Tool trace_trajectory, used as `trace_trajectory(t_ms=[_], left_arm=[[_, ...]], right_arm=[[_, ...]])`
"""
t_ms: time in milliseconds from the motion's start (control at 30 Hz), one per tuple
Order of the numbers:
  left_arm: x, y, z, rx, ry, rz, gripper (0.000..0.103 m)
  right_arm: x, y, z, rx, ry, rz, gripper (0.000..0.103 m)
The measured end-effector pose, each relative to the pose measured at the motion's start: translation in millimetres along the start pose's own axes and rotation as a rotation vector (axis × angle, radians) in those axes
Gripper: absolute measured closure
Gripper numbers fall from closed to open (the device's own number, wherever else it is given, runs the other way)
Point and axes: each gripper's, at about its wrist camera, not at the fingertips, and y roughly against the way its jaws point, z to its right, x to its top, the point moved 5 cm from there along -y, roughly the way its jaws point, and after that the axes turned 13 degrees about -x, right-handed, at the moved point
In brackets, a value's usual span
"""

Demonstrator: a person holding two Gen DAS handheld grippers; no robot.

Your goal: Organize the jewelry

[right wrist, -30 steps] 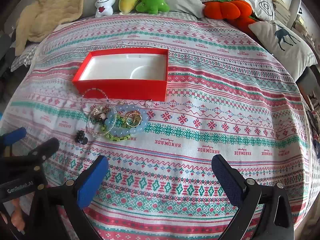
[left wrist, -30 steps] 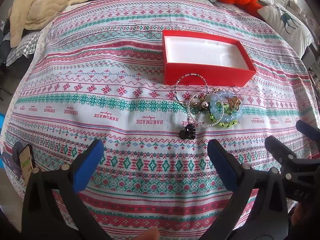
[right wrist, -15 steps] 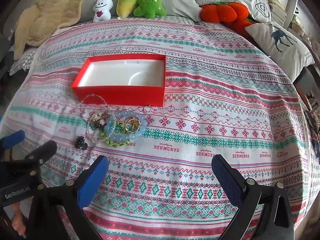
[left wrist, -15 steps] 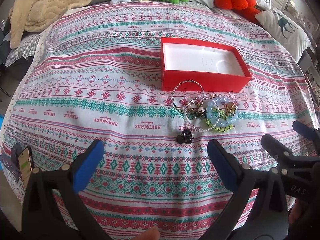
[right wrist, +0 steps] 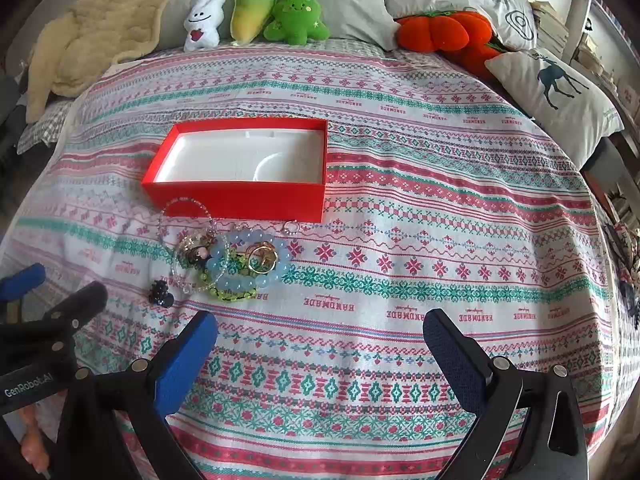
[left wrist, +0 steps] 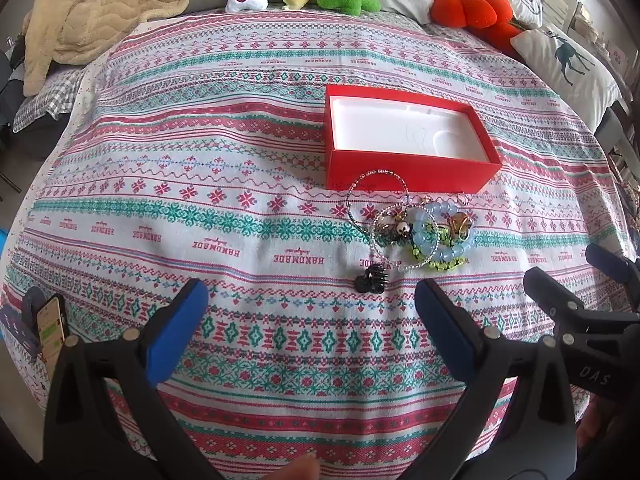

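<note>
A red box (left wrist: pixel 408 176) with a white empty inside lies on the patterned bedspread; it also shows in the right wrist view (right wrist: pixel 240 196). Just in front of it lies a jewelry pile (left wrist: pixel 424 236) (right wrist: pixel 232 264): a pale blue bead bracelet (right wrist: pixel 256 280), gold rings (right wrist: pixel 262 258), a green bead string, thin bead loops. A small black hair clip (left wrist: pixel 372 278) (right wrist: pixel 160 294) lies apart, nearer me. My left gripper (left wrist: pixel 312 308) is open and empty, short of the clip. My right gripper (right wrist: pixel 320 336) is open and empty, right of the pile.
Plush toys (right wrist: pixel 256 12), an orange pumpkin cushion (right wrist: pixel 444 32), a deer pillow (right wrist: pixel 556 88) and a beige blanket (left wrist: pixel 96 12) line the far side of the bed. A phone (left wrist: pixel 52 328) sits at the left edge.
Both grippers have drawn back and tilted up a little, so the box and the jewelry sit lower and farther in view. Nothing on the bed has moved.
</note>
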Motion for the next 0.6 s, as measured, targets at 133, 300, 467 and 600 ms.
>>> trace_trajectory(t_ms=[133, 300, 467, 600], left_arm=[[-0.3, 0.0, 0.0, 0.000, -0.001, 0.001, 0.000], [-0.2, -0.2, 0.3, 0.000, 0.000, 0.001, 0.000], [-0.4, -0.1, 0.3, 0.000, 0.000, 0.001, 0.000], [-0.1, -0.3, 0.0, 0.000, 0.000, 0.002, 0.000]], right_arm=[[0.4, 0.4, 0.6, -0.001, -0.002, 0.001, 0.000], [1.2, 0.7, 1.5, -0.001, -0.002, 0.002, 0.000], [1.3, 0.8, 1.6, -0.002, -0.003, 0.003, 0.000], [1.0, 0.7, 1.3, -0.001, -0.003, 0.003, 0.000]])
